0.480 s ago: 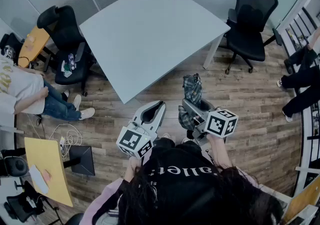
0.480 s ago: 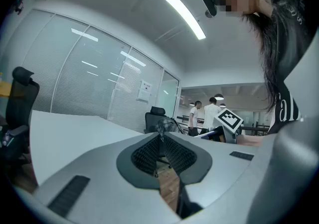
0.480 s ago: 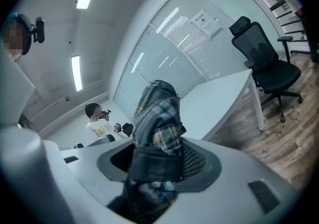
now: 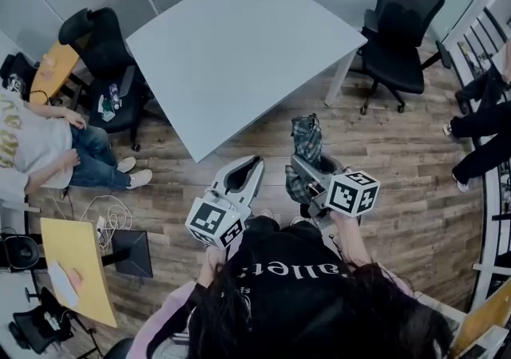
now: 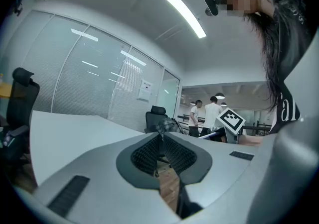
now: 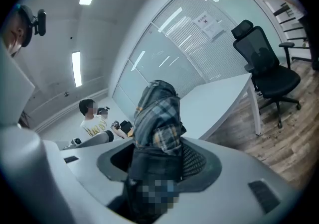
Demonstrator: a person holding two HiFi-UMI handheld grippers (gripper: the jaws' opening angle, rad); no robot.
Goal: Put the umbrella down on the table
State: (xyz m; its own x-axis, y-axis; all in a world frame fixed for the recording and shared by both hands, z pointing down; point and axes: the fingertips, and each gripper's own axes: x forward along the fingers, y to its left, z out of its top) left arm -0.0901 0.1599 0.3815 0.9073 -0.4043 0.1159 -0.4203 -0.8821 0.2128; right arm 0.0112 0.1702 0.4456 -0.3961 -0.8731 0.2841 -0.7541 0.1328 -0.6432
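A: Well, pinching anything with the right gripper [image 4: 310,167]?

B: Yes, clamped on the folded plaid umbrella [image 4: 306,140], both pads pressing its bundled cloth. Top end sticking out past the tips toward the far side.

A: Down on the table [image 4: 239,54] yet?

B: Not yet. Held in the air over the wooden floor [image 4: 399,182], off the table's near edge and apart from the top.

A: And the left gripper [image 4: 254,164]?

B: Pressed together, nothing between the pads, only floor showing through a thin slit. Just left of the right one, tips toward the table's near corner.
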